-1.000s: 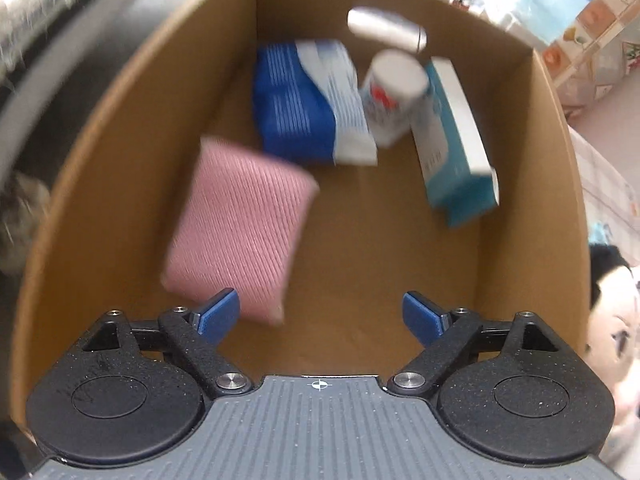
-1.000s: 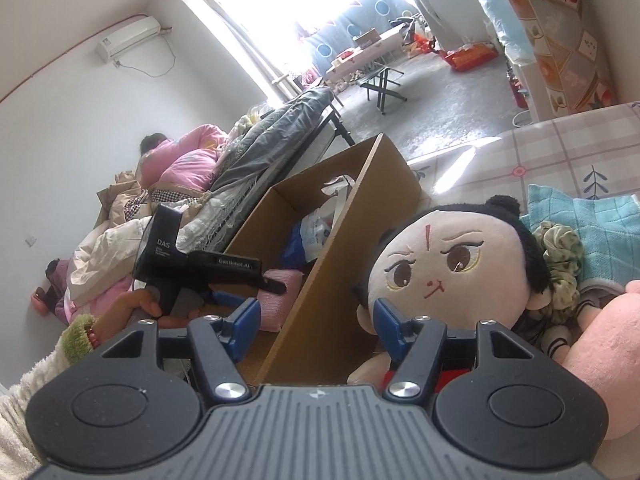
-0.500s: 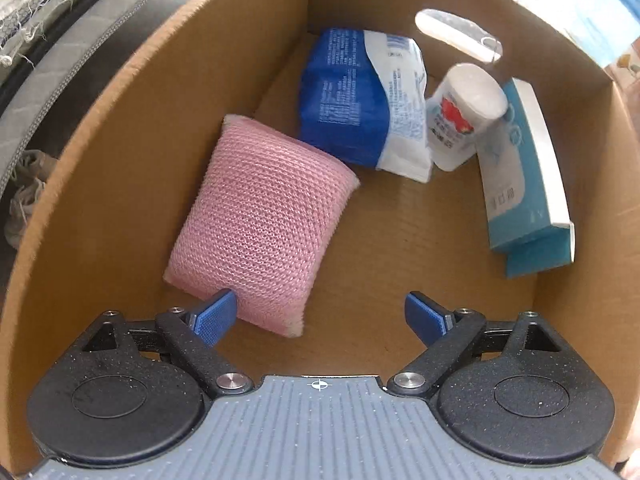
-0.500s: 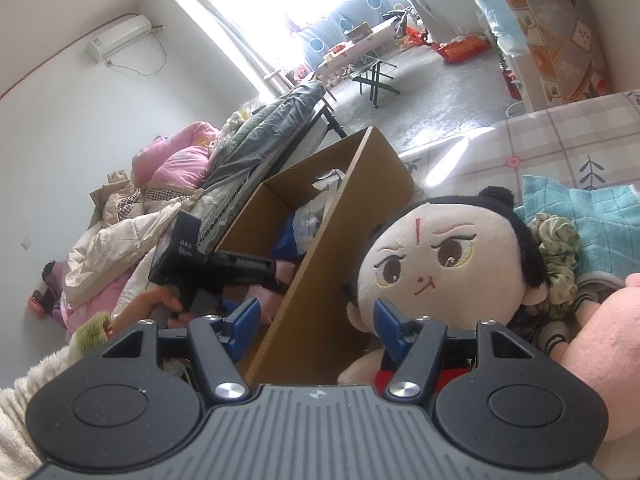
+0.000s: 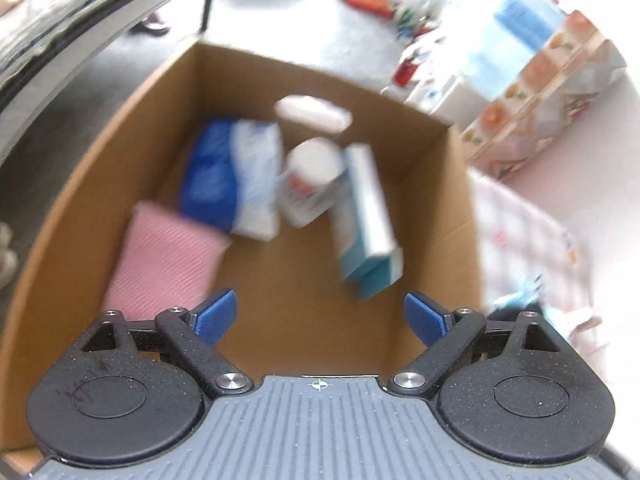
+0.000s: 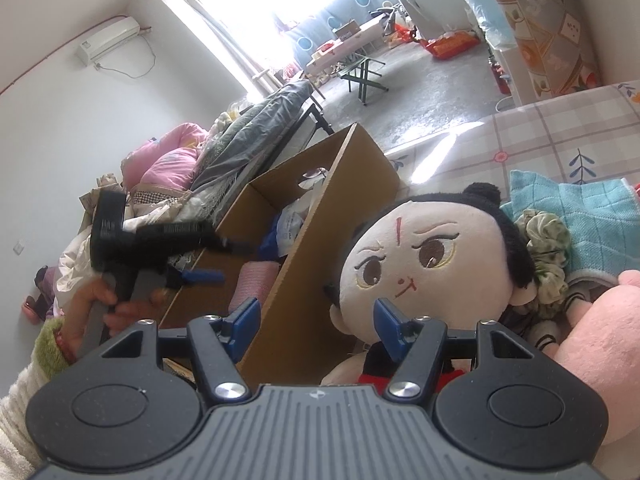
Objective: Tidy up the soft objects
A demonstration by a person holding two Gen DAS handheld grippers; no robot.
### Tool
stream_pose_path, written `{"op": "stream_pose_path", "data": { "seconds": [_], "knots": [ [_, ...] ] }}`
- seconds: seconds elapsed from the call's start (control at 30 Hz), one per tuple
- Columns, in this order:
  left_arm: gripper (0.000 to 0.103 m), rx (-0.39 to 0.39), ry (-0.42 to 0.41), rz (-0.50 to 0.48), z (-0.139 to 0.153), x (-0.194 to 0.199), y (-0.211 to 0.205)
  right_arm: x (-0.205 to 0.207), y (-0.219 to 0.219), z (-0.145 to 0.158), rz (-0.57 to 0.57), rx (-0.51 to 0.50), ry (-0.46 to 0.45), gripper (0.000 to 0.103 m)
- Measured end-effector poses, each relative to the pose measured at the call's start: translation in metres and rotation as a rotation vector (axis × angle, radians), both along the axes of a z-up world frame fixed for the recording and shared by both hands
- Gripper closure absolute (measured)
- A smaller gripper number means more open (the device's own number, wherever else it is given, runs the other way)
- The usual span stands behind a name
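Two jaws wide, empty; pink sponge (image 5: 160,256) flat in box (image 5: 436,184), long axis toward far wall.

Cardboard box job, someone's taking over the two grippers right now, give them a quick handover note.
Left gripper: open, empty, above the cardboard box.
Right gripper: open, empty, aimed at the doll just outside the box wall.
In the box: pink sponge, blue pack, white roll, teal carton.
Left on the bed: doll, green scrunchie, teal towel, pink plush. The doll looks like the next pick.
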State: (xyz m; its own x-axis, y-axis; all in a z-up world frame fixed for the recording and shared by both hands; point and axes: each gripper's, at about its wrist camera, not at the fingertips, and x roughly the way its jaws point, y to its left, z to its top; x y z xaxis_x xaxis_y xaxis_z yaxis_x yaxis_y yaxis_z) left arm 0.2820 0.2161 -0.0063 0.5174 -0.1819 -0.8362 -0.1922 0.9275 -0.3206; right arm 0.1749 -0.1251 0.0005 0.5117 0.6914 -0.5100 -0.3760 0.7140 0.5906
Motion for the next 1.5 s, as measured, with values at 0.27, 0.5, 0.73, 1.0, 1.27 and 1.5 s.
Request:
{"op": "stream_pose_path", "data": {
  "seconds": [0.27,0.5,0.73,1.0,1.27,1.5],
  "knots": [
    [0.044,0.01,0.025,-0.055,-0.015,0.054,-0.042,-0.008,-0.005,0.007,-0.014,-0.014,-0.024,0.038],
    [0.071,0.048,0.027,-0.072,-0.025,0.066,-0.057,-0.007,-0.022,0.004,-0.052,-0.022,-0.02,0.038],
    [0.083,0.125,-0.05,-0.115,-0.03,0.064,-0.063,-0.003,-0.029,-0.006,-0.071,-0.025,0.016,0.038],
    [0.084,-0.052,-0.155,-0.156,-0.027,0.061,-0.047,-0.001,-0.026,-0.01,-0.072,-0.034,0.035,0.038],
    [0.083,-0.158,-0.118,-0.076,-0.048,0.066,-0.033,0.0,-0.019,-0.009,-0.06,-0.038,0.037,0.038],
    [0.067,-0.193,-0.089,-0.051,-0.044,0.068,-0.028,-0.002,-0.021,-0.007,-0.066,-0.038,0.033,0.038]
  ]
}}
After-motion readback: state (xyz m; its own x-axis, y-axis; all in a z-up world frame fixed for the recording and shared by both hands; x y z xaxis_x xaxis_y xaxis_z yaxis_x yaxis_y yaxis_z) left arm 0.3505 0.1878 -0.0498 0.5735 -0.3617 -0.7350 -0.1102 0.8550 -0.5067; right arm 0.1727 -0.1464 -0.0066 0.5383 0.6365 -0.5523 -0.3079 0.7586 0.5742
